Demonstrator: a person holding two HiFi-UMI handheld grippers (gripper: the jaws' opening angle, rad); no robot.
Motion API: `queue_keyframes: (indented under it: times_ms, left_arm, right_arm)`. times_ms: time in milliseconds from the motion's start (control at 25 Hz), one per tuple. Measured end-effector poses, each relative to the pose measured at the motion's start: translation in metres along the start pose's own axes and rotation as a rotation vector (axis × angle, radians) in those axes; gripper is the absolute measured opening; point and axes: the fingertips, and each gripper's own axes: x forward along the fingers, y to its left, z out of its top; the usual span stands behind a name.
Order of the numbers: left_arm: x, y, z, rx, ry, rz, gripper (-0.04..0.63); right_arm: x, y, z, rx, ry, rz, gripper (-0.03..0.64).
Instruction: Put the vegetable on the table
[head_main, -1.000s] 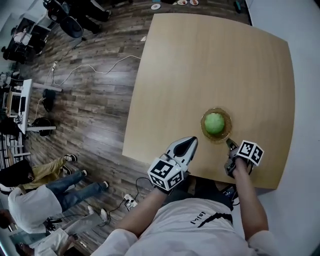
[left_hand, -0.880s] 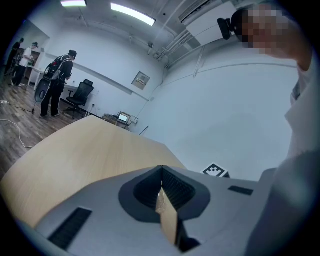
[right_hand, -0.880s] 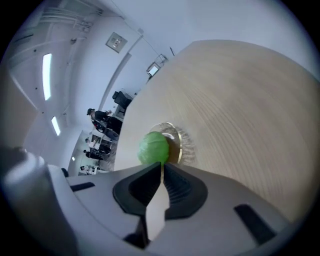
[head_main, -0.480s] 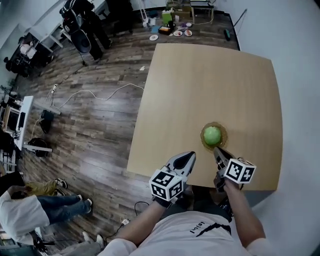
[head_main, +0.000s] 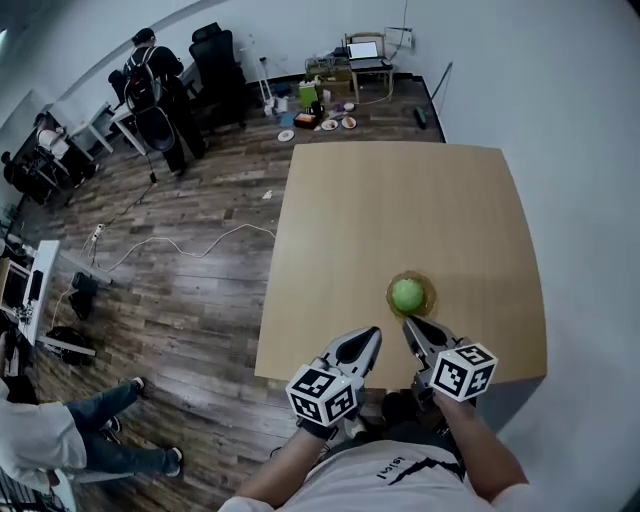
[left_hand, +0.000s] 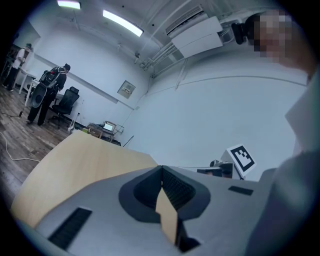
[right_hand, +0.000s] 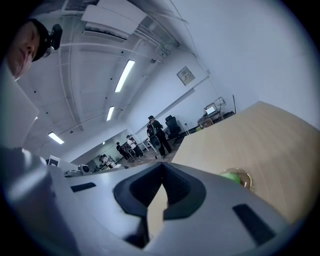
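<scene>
Item: a round green vegetable (head_main: 407, 295), smooth and matte, is seated in a shallow amber-tinted glass bowl (head_main: 427, 300) near the front edge of a light wooden table (head_main: 400, 210). The table is a broad, pale-grained slab with rounded corners, and the bowl is the only thing seen on it. In the right gripper view the vegetable (right_hand: 231, 175) is seen low at the right, rising above the bowl rim (right_hand: 244, 179). The grey plastic right gripper (head_main: 409, 322) is held with its tip just beside the bowl's near rim. Its ribbed dark pads are pressed together with nothing between them (right_hand: 161, 164). The grey plastic left gripper (head_main: 372, 333) is held at the table's front edge, left of the bowl. Its jaws are likewise closed tip to tip and empty (left_hand: 161, 167). A white cube with black square markers (head_main: 463, 370) is carried on the right gripper. Surroundings: a dark wood-plank floor (head_main: 190, 300) is crossed by a thin white cable (head_main: 190, 250). Black office chairs (head_main: 222, 60), a standing person with a backpack (head_main: 150, 62), an open laptop on a low stand (head_main: 365, 50) and scattered small plates (head_main: 330, 123) are seen beyond the table's far edge. The table's right side is bordered by a plain white wall (head_main: 580, 200).
</scene>
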Motion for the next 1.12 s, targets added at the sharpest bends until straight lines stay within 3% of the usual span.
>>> queue_keyframes:
  times_ms: [320,800,1120]
  left_arm:
    - [-0.031,-0.014,0.029,0.066,-0.057,-0.02,0.014]
    - [-0.043,-0.017,0.039,0.083,-0.099,-0.011,0.014]
    - [-0.034,-0.028,0.039,0.094,-0.098,-0.023,0.014]
  right_arm:
    - [-0.018,0.045,0.011,-0.084,-0.103,-0.001,0.015]
    - [-0.014,0.067,0.014,-0.118,-0.113,0.052,0.015]
    - [-0.021,0.062,0.016,-0.155,-0.111,0.03,0.015]
